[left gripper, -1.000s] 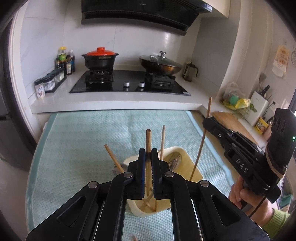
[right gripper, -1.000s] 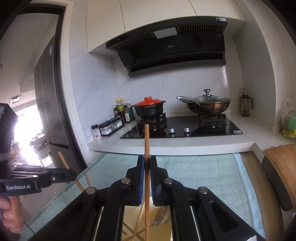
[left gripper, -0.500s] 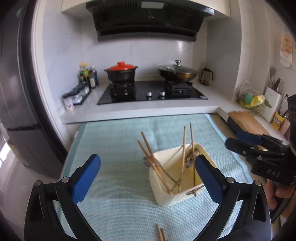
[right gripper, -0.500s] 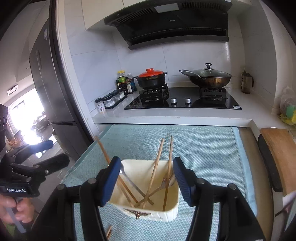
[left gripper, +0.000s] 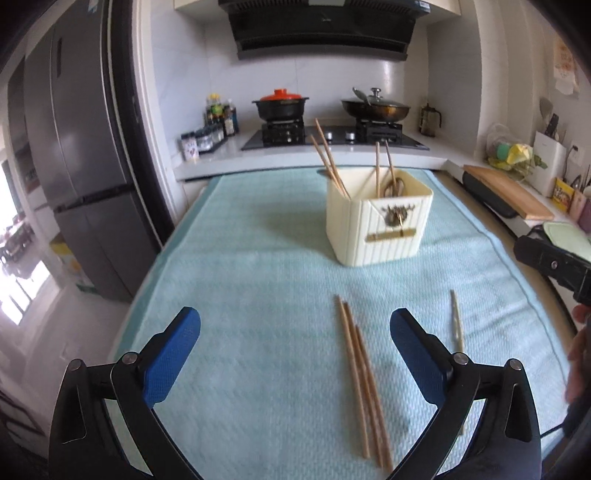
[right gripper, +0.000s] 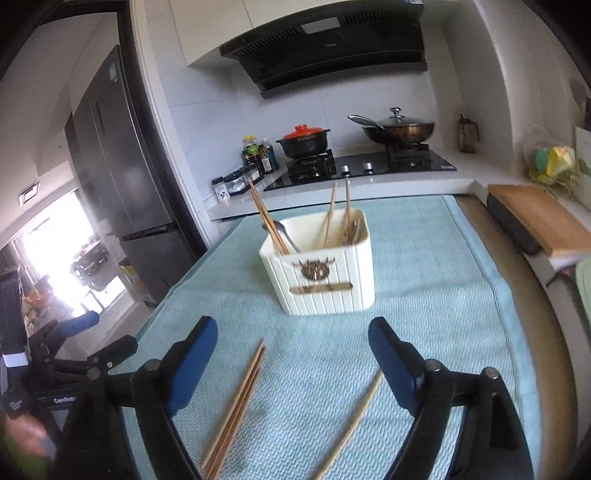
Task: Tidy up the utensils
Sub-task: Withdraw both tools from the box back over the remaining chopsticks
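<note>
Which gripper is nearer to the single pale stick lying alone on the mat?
Right. The single pale stick lies between the open fingers of the right gripper; it lies outside the left gripper, beyond its right finger.

White-tiled kitchen, black range hood (left gripper: 321, 29) over the stove (left gripper: 332, 136), grey fridge (left gripper: 85, 166) at left.

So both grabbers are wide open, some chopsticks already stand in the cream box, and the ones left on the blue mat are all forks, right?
Not forks. The left wrist view shows loose chopsticks lying on the mat. The rest holds: both sets of jaws are open, and chopsticks stand in the cream box.
</note>
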`<action>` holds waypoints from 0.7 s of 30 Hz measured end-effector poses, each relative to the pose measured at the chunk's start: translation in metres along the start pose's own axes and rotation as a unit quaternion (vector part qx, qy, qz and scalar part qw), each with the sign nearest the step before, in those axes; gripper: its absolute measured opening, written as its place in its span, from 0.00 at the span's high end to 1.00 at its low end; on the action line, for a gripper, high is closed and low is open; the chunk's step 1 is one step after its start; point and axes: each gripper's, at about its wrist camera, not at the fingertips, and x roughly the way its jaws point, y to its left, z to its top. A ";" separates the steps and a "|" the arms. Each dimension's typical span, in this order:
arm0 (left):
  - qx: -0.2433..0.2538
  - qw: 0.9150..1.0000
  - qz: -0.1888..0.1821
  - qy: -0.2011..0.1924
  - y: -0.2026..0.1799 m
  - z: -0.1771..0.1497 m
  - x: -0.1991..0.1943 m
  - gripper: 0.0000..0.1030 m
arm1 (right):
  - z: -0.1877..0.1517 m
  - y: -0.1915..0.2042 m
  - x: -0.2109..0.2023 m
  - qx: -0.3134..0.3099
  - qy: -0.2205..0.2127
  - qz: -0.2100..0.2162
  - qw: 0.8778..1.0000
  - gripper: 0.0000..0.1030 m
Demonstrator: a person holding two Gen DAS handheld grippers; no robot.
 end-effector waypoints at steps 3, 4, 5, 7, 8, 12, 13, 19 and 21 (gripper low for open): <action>0.016 0.999 -0.009 0.042 -0.012 -0.036 0.001 0.01 | -0.041 -0.008 -0.006 0.030 0.014 -0.021 0.999 0.00; 0.025 0.998 -0.010 0.056 -0.015 -0.045 0.002 0.01 | -0.053 -0.013 -0.006 0.038 0.028 -0.020 0.999 0.00; 0.032 0.997 -0.006 0.068 -0.017 -0.053 0.004 0.01 | -0.062 -0.017 -0.006 0.042 0.046 -0.020 0.998 0.00; 0.034 0.996 0.006 0.077 -0.018 -0.067 0.007 0.01 | -0.078 -0.024 -0.006 0.043 0.079 -0.027 0.996 0.00; 0.029 0.997 0.008 0.077 -0.016 -0.071 0.009 0.01 | -0.085 -0.027 -0.008 0.042 0.090 -0.033 0.995 0.00; 0.001 0.994 -0.019 0.106 -0.011 -0.079 0.022 0.01 | -0.103 -0.039 -0.013 0.040 0.132 -0.065 0.988 0.00; -0.007 0.993 -0.030 0.114 -0.009 -0.080 0.025 0.01 | -0.105 -0.042 -0.014 0.043 0.138 -0.070 0.987 0.00; -0.011 0.992 -0.023 0.125 -0.007 -0.078 0.031 0.01 | -0.115 -0.053 -0.018 0.057 0.136 -0.084 0.985 0.00; -0.010 0.992 -0.013 0.127 -0.004 -0.080 0.034 0.01 | -0.116 -0.052 -0.017 0.055 0.136 -0.079 0.986 0.00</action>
